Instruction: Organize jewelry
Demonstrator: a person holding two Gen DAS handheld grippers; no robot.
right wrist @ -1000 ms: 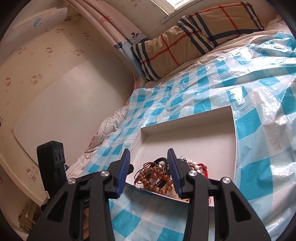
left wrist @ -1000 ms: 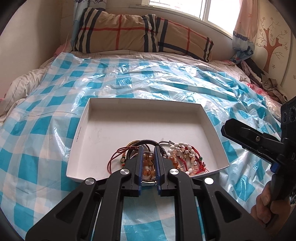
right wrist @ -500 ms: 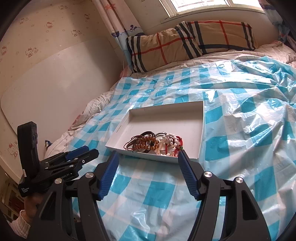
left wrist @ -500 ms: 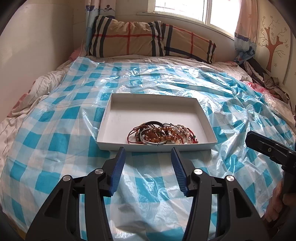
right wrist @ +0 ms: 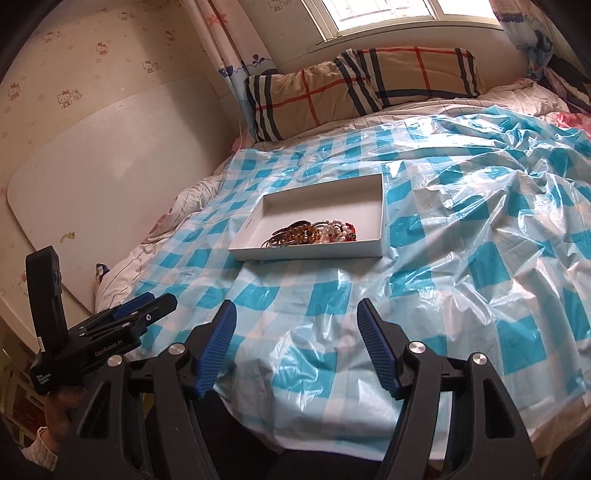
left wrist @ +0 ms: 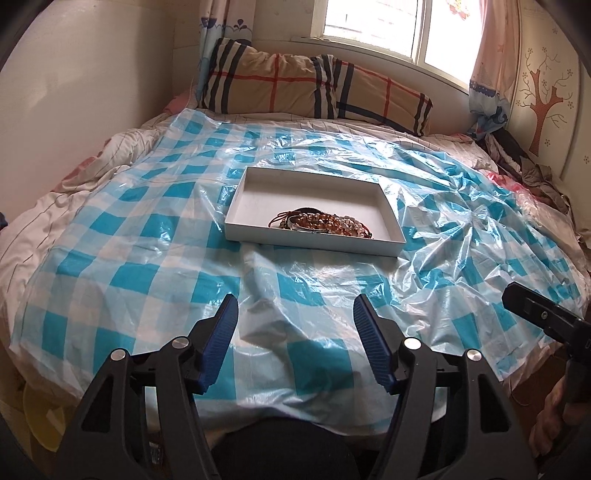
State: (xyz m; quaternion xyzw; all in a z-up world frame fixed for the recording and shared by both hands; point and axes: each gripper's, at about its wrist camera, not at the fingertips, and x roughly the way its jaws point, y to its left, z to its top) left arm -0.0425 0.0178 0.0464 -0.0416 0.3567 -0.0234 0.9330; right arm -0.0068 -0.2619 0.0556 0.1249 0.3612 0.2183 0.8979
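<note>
The left gripper (left wrist: 295, 310), black with ribbed blue pads, is seen with its jaws wide and opening further; nothing is held between them, only the blue-and-white checked plastic sheet (left wrist: 147, 206) spread over the bed being visible in the gap. The right gripper (right wrist: 297, 314), of the same make, is likewise held wide apart and empty above the sheet's near edge. Each gripper is also caught by the other's camera: the left one at the lower left of the right wrist view, gripped by a hand (right wrist: 62, 406) with a pale cuff below it, and the right one at the lower right of the left wrist view, where part of a hand (left wrist: 554, 413) can be made out beneath it.

Well beyond both grippers, near the middle of the sheet, a shallow white rectangular cardboard tray (left wrist: 258, 192) is laid flat. A tangled heap of beaded bracelets and cords (left wrist: 325, 223), brown, amber, white and red, is gathered inside it against the near wall, toward the right; the far part of the tray floor is left bare. The separate pieces cannot be told apart.

At the head of the bed, past the sheet's far edge, a tan plaid pillow (left wrist: 314, 88) with red and navy stripes is propped below a bright window (left wrist: 373, 22). Crumpled clothing (left wrist: 532, 173) is piled along the bed's right edge.
</note>
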